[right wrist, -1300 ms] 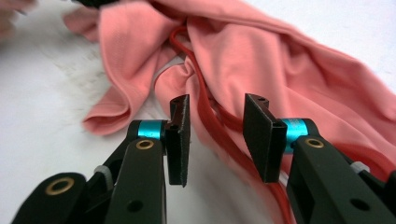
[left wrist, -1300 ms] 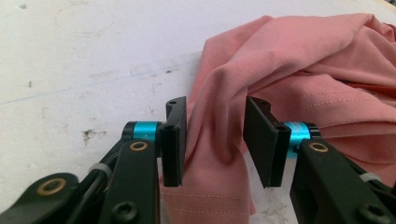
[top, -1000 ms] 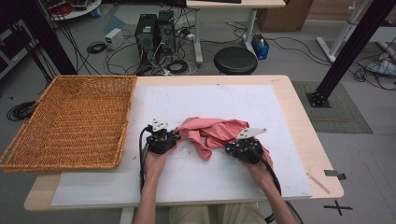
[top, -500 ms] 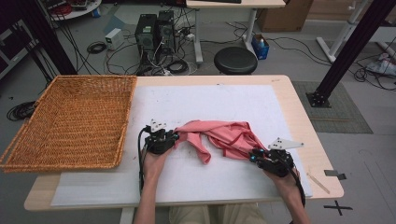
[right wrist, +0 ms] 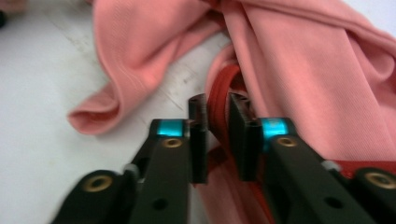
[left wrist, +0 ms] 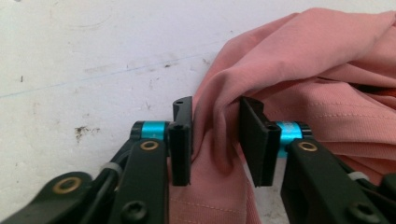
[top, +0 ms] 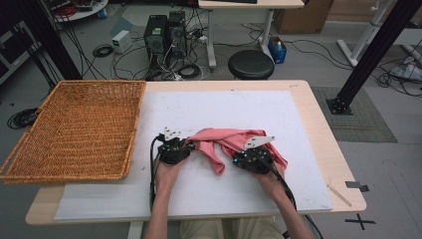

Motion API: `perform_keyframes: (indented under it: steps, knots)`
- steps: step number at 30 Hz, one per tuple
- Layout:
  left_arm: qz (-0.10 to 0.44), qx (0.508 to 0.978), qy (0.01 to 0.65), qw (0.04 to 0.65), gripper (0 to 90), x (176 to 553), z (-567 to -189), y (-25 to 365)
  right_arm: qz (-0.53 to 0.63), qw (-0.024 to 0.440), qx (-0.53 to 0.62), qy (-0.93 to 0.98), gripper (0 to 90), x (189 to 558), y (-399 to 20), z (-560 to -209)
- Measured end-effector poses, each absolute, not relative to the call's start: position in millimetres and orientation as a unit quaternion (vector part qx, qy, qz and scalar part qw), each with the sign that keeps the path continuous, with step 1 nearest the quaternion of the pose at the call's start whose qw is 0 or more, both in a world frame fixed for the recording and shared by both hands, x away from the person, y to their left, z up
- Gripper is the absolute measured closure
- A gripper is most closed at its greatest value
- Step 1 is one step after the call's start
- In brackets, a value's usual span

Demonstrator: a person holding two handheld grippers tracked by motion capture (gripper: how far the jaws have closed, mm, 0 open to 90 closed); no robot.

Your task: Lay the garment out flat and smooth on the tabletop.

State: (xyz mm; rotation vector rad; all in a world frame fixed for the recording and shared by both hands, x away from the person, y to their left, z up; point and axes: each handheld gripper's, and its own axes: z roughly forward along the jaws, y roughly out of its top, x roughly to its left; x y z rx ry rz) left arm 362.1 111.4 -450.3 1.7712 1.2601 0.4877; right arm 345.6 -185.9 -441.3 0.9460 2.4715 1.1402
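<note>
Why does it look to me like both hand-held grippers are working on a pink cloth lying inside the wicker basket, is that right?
Not quite. The pink cloth lies on the white mat on the table, beside the wicker basket, not inside it. The high view shows this. The rest holds: the left hand-held gripper and the right hand-held gripper each have folds of the cloth between their jaws.

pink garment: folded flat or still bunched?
Bunched. The pink garment lies crumpled on the white mat, one end flopped toward the table's near edge, with deep creases in both gripper views.
</note>
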Motion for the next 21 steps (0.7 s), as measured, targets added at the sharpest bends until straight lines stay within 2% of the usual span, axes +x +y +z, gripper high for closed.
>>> perform_keyframes:
  steps: [5, 13, 18, 19, 21]
  knots:
    - [0.197, 0.712, 0.511, 0.440, 78.1, 362.2, -450.5, 111.5, 0.429, 0.139, 0.341, 0.825, 86.3, 322.7, -215.1, -435.6]
    - [0.199, 0.715, 0.510, 0.435, 79.3, 362.6, -450.7, 111.0, 0.424, 0.155, 0.422, 0.786, 86.4, 273.6, -297.5, -446.1]
    - [0.197, 0.713, 0.511, 0.437, 79.1, 362.5, -450.5, 111.3, 0.402, 0.164, 0.461, 0.773, 86.0, 260.2, -324.1, -451.7]
    - [0.200, 0.715, 0.507, 0.437, 78.8, 361.8, -449.9, 111.0, 0.403, 0.163, 0.464, 0.772, 84.5, 259.6, -326.3, -451.6]
    - [0.203, 0.716, 0.501, 0.442, 73.4, 359.0, -446.8, 110.4, 0.414, 0.164, 0.468, 0.763, 72.5, 259.1, -327.8, -447.6]
